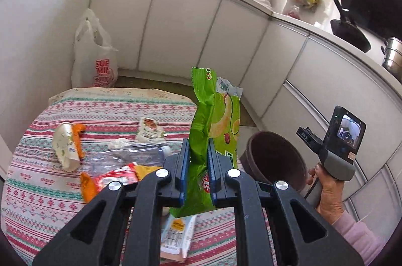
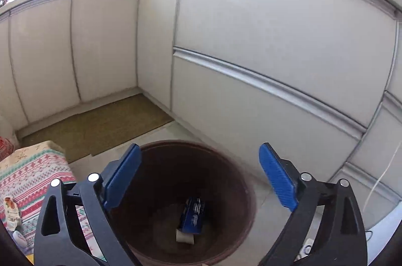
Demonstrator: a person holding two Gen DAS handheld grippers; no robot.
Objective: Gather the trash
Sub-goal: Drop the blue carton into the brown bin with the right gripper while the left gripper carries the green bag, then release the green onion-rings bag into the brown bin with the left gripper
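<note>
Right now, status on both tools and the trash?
Left tool shut on green snack bag, held over table. Right tool open, empty, above brown bin; blue pack inside. More wrappers on tablecloth. Path clear.

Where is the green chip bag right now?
The green chip bag stands upright in the left hand-held gripper, above the patterned table, left of the brown bin.

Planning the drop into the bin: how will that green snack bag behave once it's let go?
The green snack bag, pinched in the left hand-held gripper, looks creased and empty, so probably very light and floppy. It may flutter rather than fall straight into the brown bin.
</note>
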